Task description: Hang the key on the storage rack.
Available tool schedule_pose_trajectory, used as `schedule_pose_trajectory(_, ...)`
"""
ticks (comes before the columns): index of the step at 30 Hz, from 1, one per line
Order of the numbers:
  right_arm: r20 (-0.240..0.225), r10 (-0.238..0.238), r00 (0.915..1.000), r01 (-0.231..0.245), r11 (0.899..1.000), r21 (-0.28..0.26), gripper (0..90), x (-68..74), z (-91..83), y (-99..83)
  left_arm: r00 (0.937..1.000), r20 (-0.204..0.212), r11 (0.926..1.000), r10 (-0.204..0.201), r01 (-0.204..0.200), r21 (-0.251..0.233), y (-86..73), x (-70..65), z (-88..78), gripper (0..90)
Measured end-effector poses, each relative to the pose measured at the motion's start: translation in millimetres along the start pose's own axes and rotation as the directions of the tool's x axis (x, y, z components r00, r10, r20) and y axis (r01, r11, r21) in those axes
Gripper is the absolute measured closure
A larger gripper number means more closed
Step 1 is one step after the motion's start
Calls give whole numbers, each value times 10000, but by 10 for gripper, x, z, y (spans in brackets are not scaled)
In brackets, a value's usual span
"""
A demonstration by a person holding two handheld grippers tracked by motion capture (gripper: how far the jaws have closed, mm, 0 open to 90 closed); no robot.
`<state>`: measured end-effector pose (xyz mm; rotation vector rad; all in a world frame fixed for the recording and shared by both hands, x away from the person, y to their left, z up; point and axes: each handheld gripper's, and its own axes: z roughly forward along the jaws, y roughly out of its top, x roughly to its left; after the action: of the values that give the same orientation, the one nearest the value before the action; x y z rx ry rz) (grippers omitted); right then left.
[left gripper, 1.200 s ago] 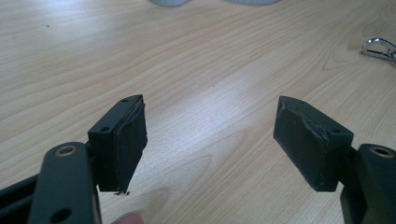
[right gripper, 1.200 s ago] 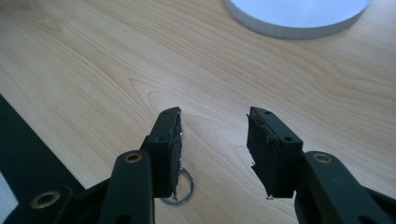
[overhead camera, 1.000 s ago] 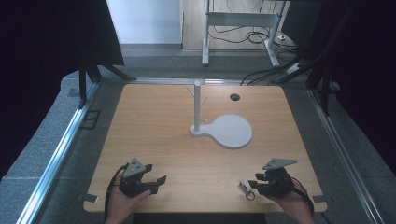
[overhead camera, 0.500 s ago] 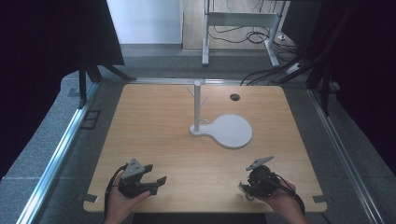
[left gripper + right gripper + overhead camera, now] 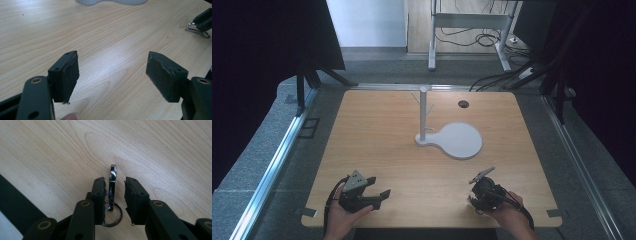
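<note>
A small metal snap clip (image 5: 112, 183) with a key ring (image 5: 117, 220) lies flat on the wooden table (image 5: 382, 130) near its front right. My right gripper (image 5: 115, 180) points down at it with its jaws on either side of the clip. The left jaw is almost against the clip and the right one stands a little off, so the gripper is open. In the high view the right gripper (image 5: 474, 199) hides the clip. In the left gripper view the clip (image 5: 197, 28) shows far off. My left gripper (image 5: 112, 75) rests at the front left (image 5: 378, 186), wide open and holding nothing.
A white stand with a thin upright post (image 5: 423, 112) with small pegs and a flat rounded base (image 5: 459, 141) sits at the table's middle. A round cable hole (image 5: 463, 104) is at the back right. Metal rails run along both sides of the table.
My right gripper has moved left and tipped down over the clip, which lay bare beside it a second ago. The left gripper has stayed put.
</note>
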<state>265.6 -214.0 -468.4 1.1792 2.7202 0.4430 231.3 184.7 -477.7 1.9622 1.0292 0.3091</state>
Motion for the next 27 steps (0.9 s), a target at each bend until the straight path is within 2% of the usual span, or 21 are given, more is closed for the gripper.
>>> schedule_pose_trajectory(10, -53, 21, 10000, -20, 9998, 203, 762, 16, 52, -14, 10000, 50, 10000, 46, -46, 69, -5, -15, 25, 271)
schedule_pose_trajectory(18, 170, -75, 9998, 69, 9993, 355, 782, 46, 88, -7, 10000, 45, 9999, 80, -81, 115, -8, -23, 35, 271)
schedule_pose_trajectory(22, 249, -66, 9997, 58, 9995, 325, 828, 46, 95, -13, 10000, 32, 9999, 62, -63, 108, -11, -18, 37, 271)
schedule_pose_trajectory(27, 128, -22, 9999, 18, 9995, 303, 840, 32, 95, -18, 10000, 18, 9999, 41, -41, 121, -15, -10, 41, 271)
